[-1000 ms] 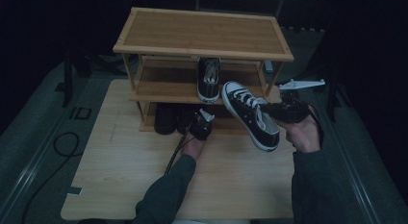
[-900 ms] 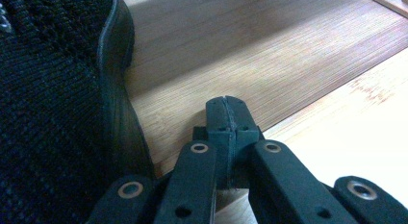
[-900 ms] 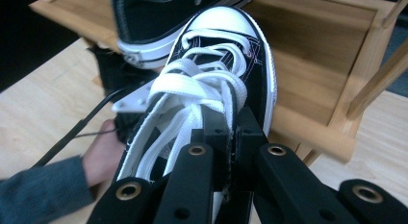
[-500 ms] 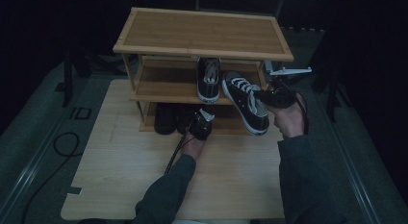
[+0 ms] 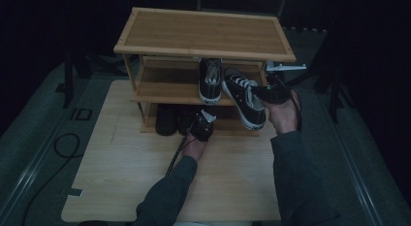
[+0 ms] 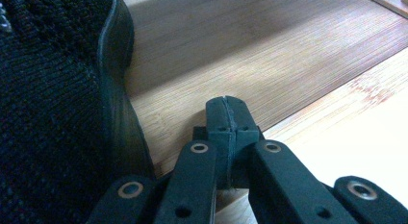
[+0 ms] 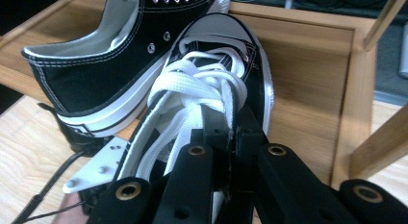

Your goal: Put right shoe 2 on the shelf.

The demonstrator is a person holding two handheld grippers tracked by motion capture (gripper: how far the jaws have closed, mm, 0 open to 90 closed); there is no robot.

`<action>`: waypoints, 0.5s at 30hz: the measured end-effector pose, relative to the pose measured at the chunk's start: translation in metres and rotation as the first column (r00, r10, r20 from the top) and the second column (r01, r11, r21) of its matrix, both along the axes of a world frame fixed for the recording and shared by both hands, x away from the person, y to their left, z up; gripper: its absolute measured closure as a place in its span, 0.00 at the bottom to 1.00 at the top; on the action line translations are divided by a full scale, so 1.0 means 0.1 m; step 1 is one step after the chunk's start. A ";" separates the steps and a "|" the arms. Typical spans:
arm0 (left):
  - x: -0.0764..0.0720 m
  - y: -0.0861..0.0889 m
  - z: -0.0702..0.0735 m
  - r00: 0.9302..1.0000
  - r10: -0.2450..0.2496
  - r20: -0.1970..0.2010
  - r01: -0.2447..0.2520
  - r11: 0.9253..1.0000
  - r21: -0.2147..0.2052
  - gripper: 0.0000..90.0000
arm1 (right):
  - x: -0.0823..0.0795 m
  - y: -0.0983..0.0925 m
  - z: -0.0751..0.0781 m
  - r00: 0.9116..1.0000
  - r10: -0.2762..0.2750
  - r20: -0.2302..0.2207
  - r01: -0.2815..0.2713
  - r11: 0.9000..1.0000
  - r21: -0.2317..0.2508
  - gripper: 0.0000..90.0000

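Observation:
A black-and-white sneaker (image 5: 210,80) stands on the middle shelf (image 5: 165,88) of a bamboo shoe rack. Its mate (image 5: 244,104) hangs tilted just right of it, toe over the same shelf. My right gripper (image 5: 256,93) is shut on that sneaker; in the right gripper view the jaws of the right gripper (image 7: 231,123) pinch the tongue under the white laces (image 7: 202,89). My left gripper (image 5: 198,123) lies low at the bottom shelf. In the left gripper view the left gripper (image 6: 226,113) is shut on nothing, beside a black knit shoe (image 6: 48,113).
The rack's top shelf (image 5: 203,32) is bare. Dark shoes (image 5: 167,119) sit on the bottom shelf at the left. The rack's right post (image 7: 356,89) stands close to the held sneaker. The rack stands on a light wooden tabletop (image 5: 126,172), and a cable (image 5: 58,143) lies off its left edge.
My right gripper has carried the sneaker left and toward the rack, from out over the table to beside the sneaker on the middle shelf. The left gripper has stayed put.

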State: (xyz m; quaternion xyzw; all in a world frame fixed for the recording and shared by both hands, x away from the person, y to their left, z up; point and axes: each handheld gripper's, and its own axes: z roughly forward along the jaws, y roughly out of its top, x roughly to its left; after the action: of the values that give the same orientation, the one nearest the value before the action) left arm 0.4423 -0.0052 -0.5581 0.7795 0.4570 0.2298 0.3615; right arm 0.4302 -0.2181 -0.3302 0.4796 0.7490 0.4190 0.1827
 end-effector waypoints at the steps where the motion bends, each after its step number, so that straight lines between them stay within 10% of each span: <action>1: 0.00 0.00 0.00 1.000 -0.002 -0.001 0.002 1.000 -0.001 1.00 | 0.01 -0.01 0.00 1.000 0.002 -0.007 -0.002 1.000 0.010 0.97; 15: 0.00 0.00 0.00 1.000 0.000 0.001 0.000 1.000 0.002 1.00 | -0.07 -0.07 0.07 1.000 0.009 0.015 -0.009 1.000 0.013 0.79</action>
State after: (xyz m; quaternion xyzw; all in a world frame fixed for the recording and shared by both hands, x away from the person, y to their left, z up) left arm 0.4423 -0.0053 -0.5581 0.7798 0.4566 0.2305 0.3609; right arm 0.4236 -0.2248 -0.3235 0.4741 0.7471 0.4282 0.1836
